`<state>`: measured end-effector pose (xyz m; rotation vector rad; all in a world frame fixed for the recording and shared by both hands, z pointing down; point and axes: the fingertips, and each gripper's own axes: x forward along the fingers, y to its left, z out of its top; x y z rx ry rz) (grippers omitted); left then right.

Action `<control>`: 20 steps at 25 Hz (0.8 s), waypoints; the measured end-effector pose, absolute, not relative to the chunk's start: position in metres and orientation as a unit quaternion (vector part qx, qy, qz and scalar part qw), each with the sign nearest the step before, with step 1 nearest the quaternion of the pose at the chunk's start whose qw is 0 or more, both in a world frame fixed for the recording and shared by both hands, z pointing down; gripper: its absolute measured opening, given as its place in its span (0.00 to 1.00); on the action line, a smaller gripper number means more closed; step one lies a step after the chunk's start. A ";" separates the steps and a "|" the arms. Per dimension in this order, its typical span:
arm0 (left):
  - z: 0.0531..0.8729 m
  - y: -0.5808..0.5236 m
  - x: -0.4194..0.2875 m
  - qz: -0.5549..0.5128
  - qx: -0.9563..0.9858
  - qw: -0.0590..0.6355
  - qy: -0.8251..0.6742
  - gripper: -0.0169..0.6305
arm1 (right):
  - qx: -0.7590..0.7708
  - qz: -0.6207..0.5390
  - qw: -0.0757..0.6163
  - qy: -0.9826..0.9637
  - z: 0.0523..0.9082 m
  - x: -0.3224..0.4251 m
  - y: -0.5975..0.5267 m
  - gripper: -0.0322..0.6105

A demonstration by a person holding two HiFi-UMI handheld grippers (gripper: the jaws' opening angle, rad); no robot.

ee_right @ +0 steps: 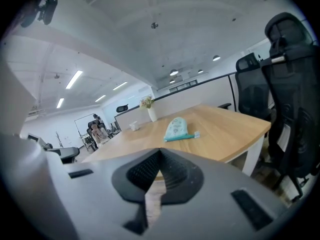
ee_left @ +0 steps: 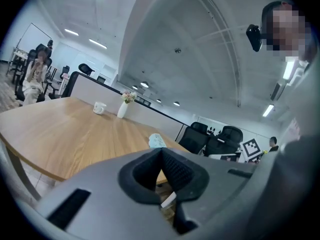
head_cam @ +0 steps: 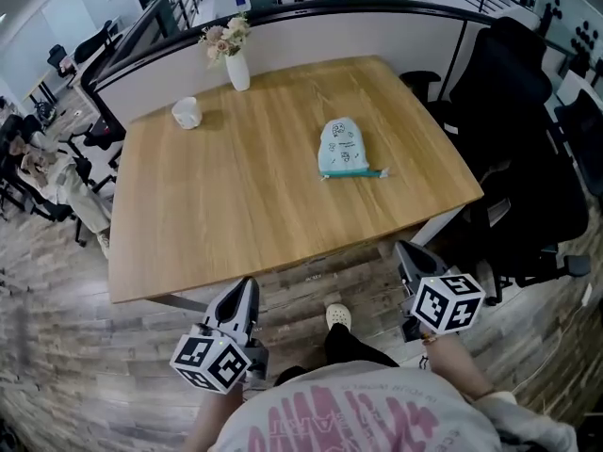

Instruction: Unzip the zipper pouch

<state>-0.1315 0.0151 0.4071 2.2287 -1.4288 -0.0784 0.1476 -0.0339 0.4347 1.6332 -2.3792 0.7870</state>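
A pale teal zipper pouch (head_cam: 343,148) with printed drawings lies on the wooden table (head_cam: 254,196), right of centre, its zipper edge toward the near side. It also shows small in the left gripper view as the pouch (ee_left: 156,140), and in the right gripper view as the pouch (ee_right: 176,129). Both grippers hang below the table's near edge, close to the person's body. My left gripper (head_cam: 247,295) is shut and holds nothing. My right gripper (head_cam: 407,252) is shut too, with nothing between its jaws. Both are well short of the pouch.
A white vase with flowers (head_cam: 236,56) and a white cup (head_cam: 187,112) stand at the table's far left. Black office chairs (head_cam: 513,149) crowd the right side. A grey partition (head_cam: 311,26) runs behind the table. The person's shoe (head_cam: 338,316) shows on the wood floor.
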 end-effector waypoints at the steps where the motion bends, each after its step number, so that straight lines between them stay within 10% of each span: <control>1: 0.407 0.003 -0.131 -0.028 0.814 0.244 -0.526 0.03 | 0.541 0.260 0.077 -0.796 0.434 0.147 -0.047 0.05; 20: 0.415 -0.176 -0.114 -0.038 0.777 0.257 -0.574 0.03 | 0.475 0.227 0.163 -0.834 0.456 0.148 -0.273 0.05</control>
